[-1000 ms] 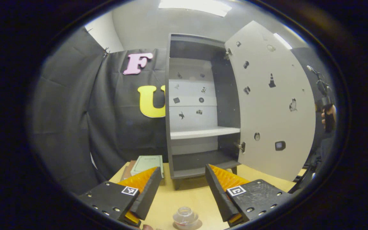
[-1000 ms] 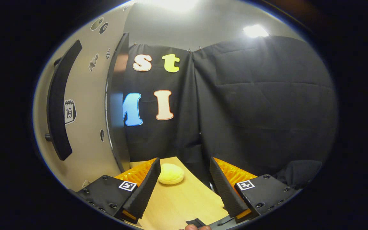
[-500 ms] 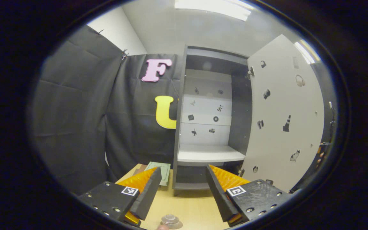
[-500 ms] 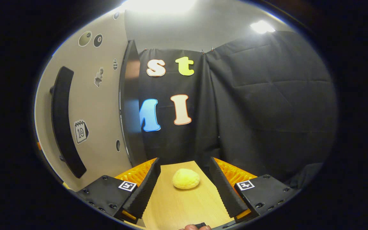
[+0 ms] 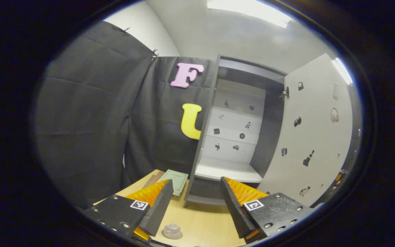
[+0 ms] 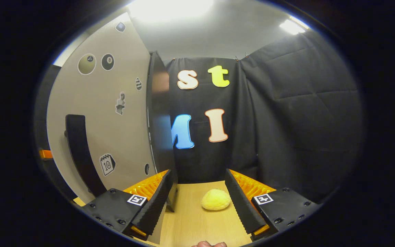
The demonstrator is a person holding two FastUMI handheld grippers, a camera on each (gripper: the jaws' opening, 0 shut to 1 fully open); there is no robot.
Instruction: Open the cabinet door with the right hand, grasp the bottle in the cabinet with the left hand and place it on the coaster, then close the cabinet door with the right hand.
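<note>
In the left gripper view, the left gripper is spread wide over the wooden table, with nothing between its fingers. Below the gap, near the table's front edge, the clear bottle stands upright on the round coaster, seen from above, so its long axis points up toward the camera. No label on it can be read. Bare tabletop lies between the bottle and the cabinet, which stands at the back on short legs. The cabinet door is swung fully out to the right, hinged at the cabinet's right edge, leaving the front wide open. The white shelf inside carries nothing. Small stickers dot the back panel and the door's inner face (too small to read). A green booklet lies flat just left of the cabinet's foot.

In the right gripper view, the right gripper is also released, holding nothing. The door's outer face stands to its left, with the dark bar handle well apart from the fingers. A calendar sticker reads "10". A yellow sponge lies on open table ahead, between the fingers.
</note>
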